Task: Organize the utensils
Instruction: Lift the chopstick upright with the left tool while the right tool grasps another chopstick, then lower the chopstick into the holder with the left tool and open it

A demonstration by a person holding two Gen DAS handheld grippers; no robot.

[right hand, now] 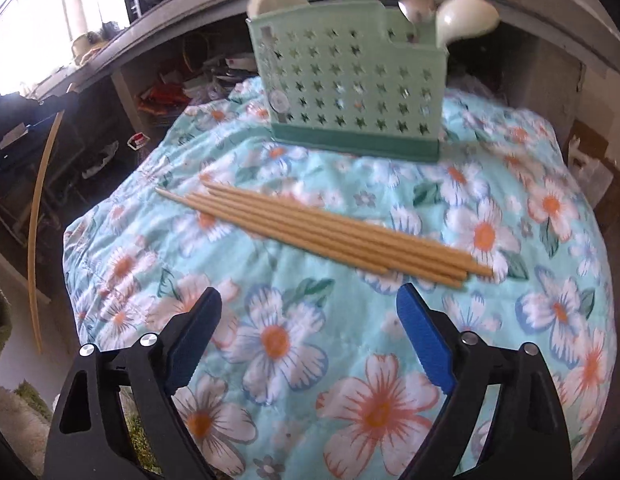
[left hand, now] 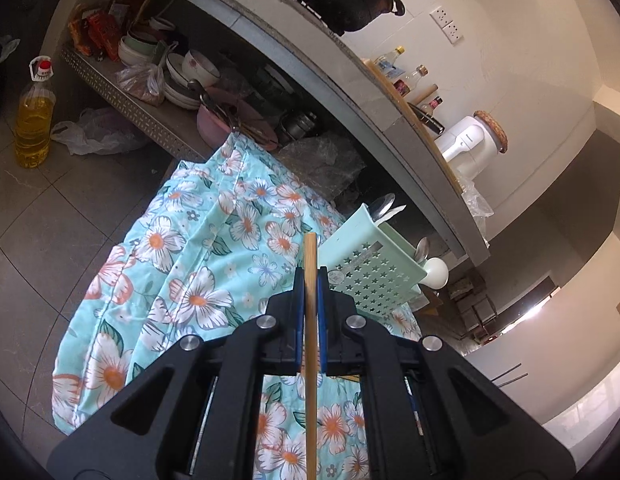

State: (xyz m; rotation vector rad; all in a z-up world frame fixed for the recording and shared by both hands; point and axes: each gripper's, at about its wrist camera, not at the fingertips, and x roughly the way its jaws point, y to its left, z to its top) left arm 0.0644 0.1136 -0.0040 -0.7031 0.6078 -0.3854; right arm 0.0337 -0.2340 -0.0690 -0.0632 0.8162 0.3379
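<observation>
- Chopsticks (right hand: 322,228): pale matt wood.
- Utensil holder (right hand: 350,92): pale green plastic, star-perforated.
- Cloth (right hand: 310,340): floral, quilted fabric.
- Right gripper (right hand: 310,336): ribbed blue pads.

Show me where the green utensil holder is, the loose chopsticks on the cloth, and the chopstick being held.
green utensil holder (right hand: 350,92), right wrist view, on its star-perforated front wall.
loose chopsticks (right hand: 322,232), right wrist view, mid-length of the bundle.
held chopstick (left hand: 310,256), left wrist view, on the shaft just beyond the closed fingers.
</observation>
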